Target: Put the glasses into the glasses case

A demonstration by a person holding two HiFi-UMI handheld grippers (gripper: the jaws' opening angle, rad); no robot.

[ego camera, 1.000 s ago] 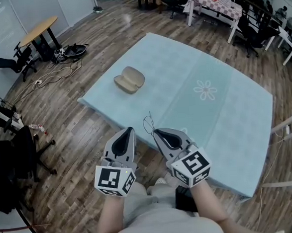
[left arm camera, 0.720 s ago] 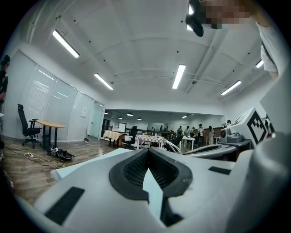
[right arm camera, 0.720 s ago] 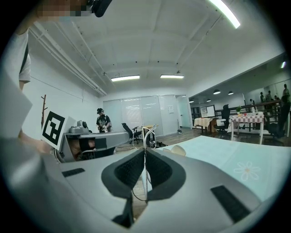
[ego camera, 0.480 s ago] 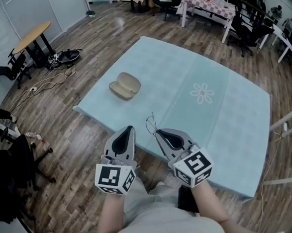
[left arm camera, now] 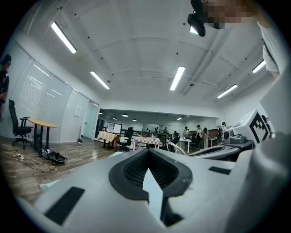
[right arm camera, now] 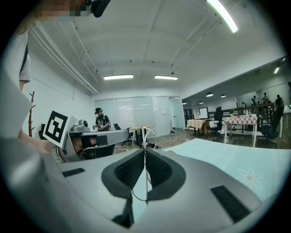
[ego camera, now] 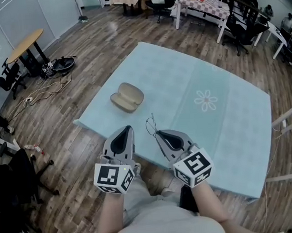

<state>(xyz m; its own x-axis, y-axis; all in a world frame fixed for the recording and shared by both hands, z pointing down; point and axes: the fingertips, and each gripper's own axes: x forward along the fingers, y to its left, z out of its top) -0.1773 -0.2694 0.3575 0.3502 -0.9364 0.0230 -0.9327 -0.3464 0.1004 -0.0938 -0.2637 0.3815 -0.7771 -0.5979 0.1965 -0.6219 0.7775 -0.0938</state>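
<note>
Head view: your two grippers sit low in the centre of the frame, side by side, over the near edge of the worktop (ego camera: 183,76) with its pale blue cloth. The right gripper (ego camera: 156,132) is closed on the thin wire glasses (ego camera: 149,124), which stick up past its tips. The left gripper (ego camera: 127,129) carries nothing. The glasses case (ego camera: 127,96) lies open on the worktop, above and a little left of both grippers, apart from them. Over the last second the case has slid lower in the frame, towards the grippers, while the grippers have kept their place. That suggests you are closing in on the case, with the placing not yet begun.

Left gripper view: the jaws meet at their tips with nothing between them. The room lies beyond. The case is not visible here.

Right gripper view: the jaws are pressed together on a fine wire of the glasses, whose frame rises just beyond the tips. The blue worktop spreads to the lower right. The case is out of sight.
</note>
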